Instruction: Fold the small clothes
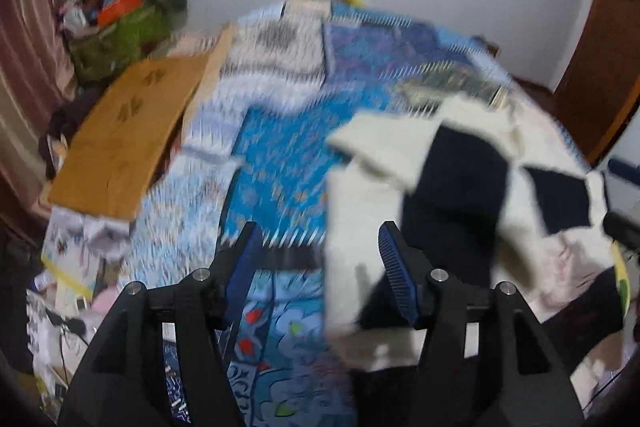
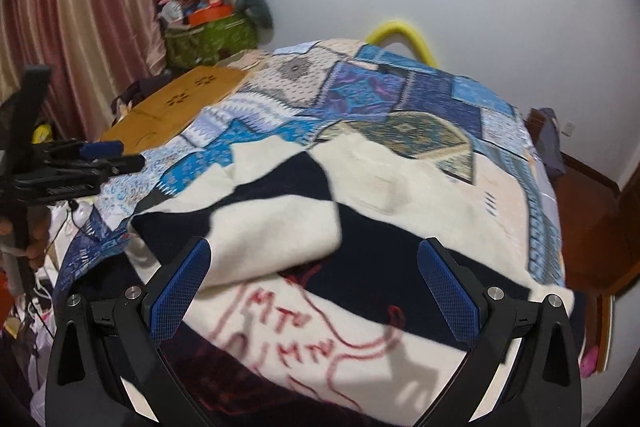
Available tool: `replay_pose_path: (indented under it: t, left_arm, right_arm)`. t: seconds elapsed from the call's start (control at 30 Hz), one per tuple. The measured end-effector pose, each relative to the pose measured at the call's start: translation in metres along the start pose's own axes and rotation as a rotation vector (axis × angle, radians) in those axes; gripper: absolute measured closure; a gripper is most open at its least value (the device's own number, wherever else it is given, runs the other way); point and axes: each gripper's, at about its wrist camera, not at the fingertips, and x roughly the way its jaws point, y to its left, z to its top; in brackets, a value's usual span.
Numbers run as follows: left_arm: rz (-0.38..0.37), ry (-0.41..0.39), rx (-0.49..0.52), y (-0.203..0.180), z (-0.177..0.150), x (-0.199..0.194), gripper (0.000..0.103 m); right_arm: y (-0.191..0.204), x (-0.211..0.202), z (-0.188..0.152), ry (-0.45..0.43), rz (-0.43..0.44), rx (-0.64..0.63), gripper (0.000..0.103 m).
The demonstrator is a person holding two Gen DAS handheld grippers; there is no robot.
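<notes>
Across the bed (image 2: 440, 99), on its blue patchwork cover, lies the cream-and-black garment (image 2: 280, 227), spread with one cream flap folded over its middle and red stitched lettering near me. My right hand-held gripper (image 2: 314, 291) hangs just above its near edge, jaws wide apart, holding nothing. My left hand-held gripper (image 1: 316, 267) is also spread open and empty, the garment's left edge just beside its right finger. Against the far wall by the curtain (image 2: 80, 7) stands a green basket (image 2: 212, 41), heaped with an orange box and bundled cloth. Near it, a wooden board (image 2: 176, 107) rests at the bed's left edge.
</notes>
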Motion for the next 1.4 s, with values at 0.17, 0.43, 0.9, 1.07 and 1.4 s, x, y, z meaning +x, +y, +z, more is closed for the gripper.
replay_pose_path:
  t: [0.17, 0.43, 0.9, 1.07, 1.4]
  left_arm:
    - [-0.042, 0.1, 0.009, 0.003, -0.025, 0.035, 0.043]
    - [-0.096, 0.135, 0.044, -0.011, -0.044, 0.052, 0.043]
    - [-0.104, 0.124, 0.047, -0.012, -0.05, 0.054, 0.042]
    - [-0.081, 0.128, 0.061, -0.015, -0.05, 0.054, 0.042]
    - [-0.022, 0.123, 0.096, -0.022, -0.049, 0.054, 0.042]
  right_arm:
    - [0.027, 0.035, 0.01, 0.07, 0.038, -0.039, 0.0]
    - [0.05, 0.086, 0.011, 0.203, 0.027, -0.1, 0.002]
    - [0.03, 0.076, 0.025, 0.138, -0.163, -0.165, 0.06]
    - [-0.005, 0.041, 0.023, 0.08, -0.197, -0.073, 0.073]
    - [-0.087, 0.003, -0.033, 0.128, -0.205, 0.226, 0.094]
